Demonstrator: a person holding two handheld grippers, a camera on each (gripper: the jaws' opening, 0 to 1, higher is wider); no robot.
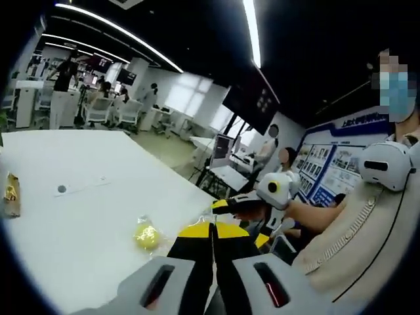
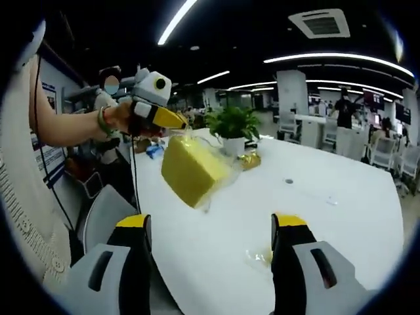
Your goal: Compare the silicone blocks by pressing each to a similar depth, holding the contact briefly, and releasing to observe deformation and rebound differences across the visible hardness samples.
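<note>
Here the left hand-held gripper (image 2: 176,120), jaws closed, holds up a bagged yellow silicone block (image 2: 191,168).

You work under bright ceiling light strips (image 1: 252,29) against a dark ceiling. The white table (image 2: 341,210) reflects them softly. Both views bend strongly toward the edges, and far things look blurred.

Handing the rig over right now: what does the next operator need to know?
Left gripper: fingers shut, apparently pinching the clear wrap of the yellow block, which hangs in the air above the white table.
Right gripper: open, holding nothing, with a small yellow wrapped piece on the table ahead of it.
Done: no press under way.
Left: probably set the block down, then press, hold and release each sample.
</note>
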